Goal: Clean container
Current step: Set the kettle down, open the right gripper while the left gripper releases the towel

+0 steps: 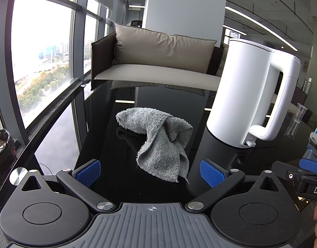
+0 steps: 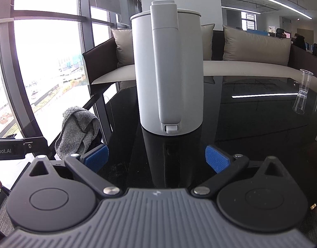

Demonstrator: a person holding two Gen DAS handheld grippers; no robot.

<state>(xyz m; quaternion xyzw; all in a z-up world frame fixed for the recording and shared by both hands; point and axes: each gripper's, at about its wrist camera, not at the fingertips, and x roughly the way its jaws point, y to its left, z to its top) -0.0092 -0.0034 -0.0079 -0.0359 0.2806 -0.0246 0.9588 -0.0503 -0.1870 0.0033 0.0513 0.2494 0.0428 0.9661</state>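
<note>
The left gripper [image 1: 150, 172] hangs low over the black glass table [image 1: 100, 128] with its blue pads spread wide and nothing between them; the grey cloth [image 1: 160, 144] lies crumpled straight ahead of it, just beyond the fingertips and a little toward the right pad, so a short forward reach should bring the cloth inside the gap. The cloth's long axis runs from its far left corner toward its near right hem, oblique to the jaws' closing line, with a raised fold across the top that looks like the easiest place to pinch.

The right gripper [image 2: 157, 158] is likewise spread and empty; the white kettle [image 2: 167, 70] stands upright directly in front of it, handle [image 2: 166, 72] turned squarely toward the camera and centred between the pads, a stretch of bare table apart. So the right hand is the nearer one for steadying the container, and the left for the cloth, which in the right wrist view sits off to the left [image 2: 78, 133], beside the kettle and not touching it.

The kettle is tall, smooth and matt white, lid closed, with a small switch at the handle's foot; no dirt is discernible on it. A clear plastic cup [image 2: 305, 92] stands well apart to the right.
</note>
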